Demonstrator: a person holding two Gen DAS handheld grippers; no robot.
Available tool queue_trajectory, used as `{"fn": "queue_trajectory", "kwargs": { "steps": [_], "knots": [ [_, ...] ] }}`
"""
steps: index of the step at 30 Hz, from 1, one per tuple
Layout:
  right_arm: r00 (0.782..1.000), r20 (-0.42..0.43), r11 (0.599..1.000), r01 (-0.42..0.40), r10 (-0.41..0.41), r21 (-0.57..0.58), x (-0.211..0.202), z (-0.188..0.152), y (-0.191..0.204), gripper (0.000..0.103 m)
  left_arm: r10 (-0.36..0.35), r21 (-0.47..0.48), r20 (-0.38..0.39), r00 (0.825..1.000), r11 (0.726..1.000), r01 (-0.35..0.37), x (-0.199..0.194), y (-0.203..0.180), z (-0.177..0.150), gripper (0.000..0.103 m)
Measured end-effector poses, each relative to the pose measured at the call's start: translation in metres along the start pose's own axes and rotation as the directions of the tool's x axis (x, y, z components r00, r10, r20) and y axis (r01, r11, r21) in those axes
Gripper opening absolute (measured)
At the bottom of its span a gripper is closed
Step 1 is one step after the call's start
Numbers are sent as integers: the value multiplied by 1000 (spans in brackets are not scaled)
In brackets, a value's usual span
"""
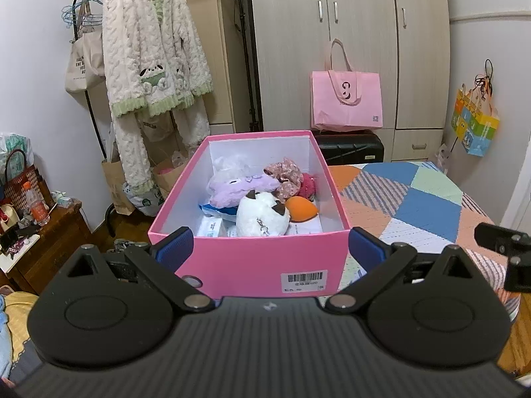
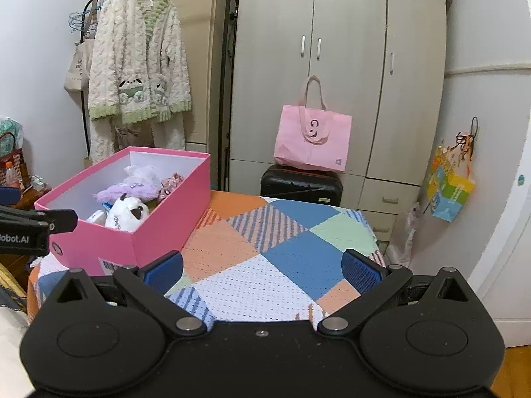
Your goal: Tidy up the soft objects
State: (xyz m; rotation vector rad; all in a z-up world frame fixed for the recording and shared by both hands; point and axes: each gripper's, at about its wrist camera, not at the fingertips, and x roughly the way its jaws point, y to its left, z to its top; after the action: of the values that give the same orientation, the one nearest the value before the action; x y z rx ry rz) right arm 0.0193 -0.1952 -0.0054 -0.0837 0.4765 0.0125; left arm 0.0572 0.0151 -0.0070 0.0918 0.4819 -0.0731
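Standing on the patchwork cloth (image 2: 265,278), the pink box (image 1: 252,258) holds the soft things: a white plush (image 1: 262,215), a purple plush (image 1: 239,187), an orange sponge (image 1: 300,209) and a floral scrunchie (image 1: 285,172). The left gripper (image 1: 270,248) has its 2 pads wide apart, on either side of the box's near end; whether they touch its walls I cannot tell. The right gripper (image 2: 262,270) is spread wide over the cloth, nothing between its pads.

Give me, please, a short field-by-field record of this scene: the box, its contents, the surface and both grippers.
container: pink box, lid off, standing on the patchwork cloth
contents: white plush, purple plush, orange sponge, floral scrunchie, some packets
left gripper: open, one finger on each side of the box's near end, not pressing
right gripper: open, empty, over bare cloth
loose soft items outside box: none visible
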Motion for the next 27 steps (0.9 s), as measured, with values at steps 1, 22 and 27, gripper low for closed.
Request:
{"fn": "queue_trajectory", "kwargs": {
  "steps": [1, 22, 27],
  "knots": [
    [1000, -3, 1000, 3, -3, -9, 0, -1, 1, 103, -5, -3, -2, 1000, 1000, 5, 1, 0, -1, 101],
    [996, 61, 997, 72, -72, 9, -14, -10, 14, 103, 21, 29, 27, 999, 999, -22, -1, -5, -13, 103],
    [992, 60, 994, 109, -110, 26, -14, -12, 13, 103, 32, 33, 39, 999, 999, -33, -3, -5, -12, 103]
  ]
}}
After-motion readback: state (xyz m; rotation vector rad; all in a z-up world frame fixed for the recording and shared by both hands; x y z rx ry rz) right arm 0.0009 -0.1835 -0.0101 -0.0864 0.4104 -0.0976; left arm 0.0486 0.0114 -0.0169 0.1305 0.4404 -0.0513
